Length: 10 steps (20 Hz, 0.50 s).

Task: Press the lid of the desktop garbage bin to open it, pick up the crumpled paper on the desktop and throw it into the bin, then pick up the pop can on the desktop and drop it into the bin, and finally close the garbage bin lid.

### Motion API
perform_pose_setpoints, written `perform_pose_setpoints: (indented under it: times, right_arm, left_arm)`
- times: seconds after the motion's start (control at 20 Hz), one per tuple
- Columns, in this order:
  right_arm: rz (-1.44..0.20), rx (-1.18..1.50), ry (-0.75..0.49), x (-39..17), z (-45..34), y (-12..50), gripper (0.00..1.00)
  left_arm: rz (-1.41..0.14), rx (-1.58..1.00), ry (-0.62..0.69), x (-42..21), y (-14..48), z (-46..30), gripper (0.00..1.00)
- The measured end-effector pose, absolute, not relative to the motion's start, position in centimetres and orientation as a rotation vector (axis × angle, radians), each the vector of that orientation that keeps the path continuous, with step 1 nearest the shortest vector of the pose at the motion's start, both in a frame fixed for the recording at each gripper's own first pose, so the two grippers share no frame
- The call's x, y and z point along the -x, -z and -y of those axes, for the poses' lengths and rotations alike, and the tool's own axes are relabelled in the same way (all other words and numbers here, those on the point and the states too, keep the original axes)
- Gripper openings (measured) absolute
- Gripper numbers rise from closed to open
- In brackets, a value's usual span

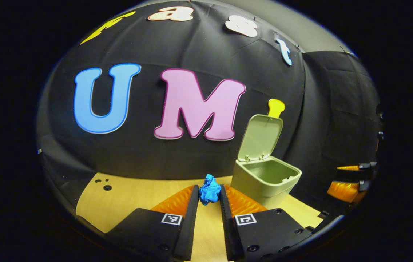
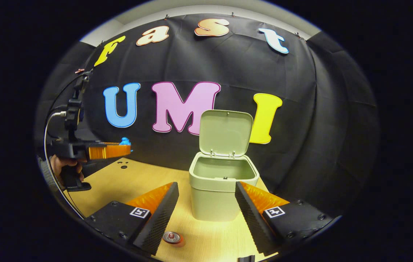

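A blue crumpled paper (image 1: 209, 192) sits pinched between the fingertips of my left gripper (image 1: 209, 194), held above the wooden desktop. The pale green bin (image 1: 265, 178) stands to its right with the lid (image 1: 261, 137) upright and open. In the right gripper view the same bin (image 2: 222, 185) is straight ahead with its lid (image 2: 225, 132) raised, and my right gripper (image 2: 206, 198) stands open in front of it, nothing between its fingers. The pop can (image 2: 171, 238) stands on the desktop below that gripper. The left gripper (image 2: 117, 148) shows at far left, in the air with the blue paper (image 2: 124, 141) at its tip.
The wooden desktop (image 2: 144, 182) runs to the black cloth wall behind the bin. A few small holes (image 2: 123, 164) mark its far left corner. A hand (image 2: 62, 165) holds the left gripper's handle at the left edge.
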State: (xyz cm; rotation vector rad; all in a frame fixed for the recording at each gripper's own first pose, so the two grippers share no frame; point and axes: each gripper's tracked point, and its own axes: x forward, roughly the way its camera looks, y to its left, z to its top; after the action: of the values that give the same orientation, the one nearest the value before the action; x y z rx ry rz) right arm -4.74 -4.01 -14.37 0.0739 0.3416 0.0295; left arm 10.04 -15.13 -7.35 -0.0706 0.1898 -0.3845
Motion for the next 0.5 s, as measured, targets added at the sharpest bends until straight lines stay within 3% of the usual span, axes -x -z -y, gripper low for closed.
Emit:
perform_pose_setpoints:
  times: [0.3,0.35,0.5]
  right_arm:
    - [-0.347,-0.081,-0.005,6.1,5.0,14.5,0.98]
    - [-0.345,-0.081,0.000,6.2,5.2,14.4,0.98]
    - [-0.348,-0.085,0.015,6.8,5.8,14.5,0.98]
  left_arm:
    - [-0.124,0.082,0.518,-12.2,3.9,22.0,0.38]
    - [-0.125,0.081,0.540,-12.6,3.8,23.1,0.34]
    - [-0.144,0.075,0.600,-13.6,4.1,26.1,0.38]
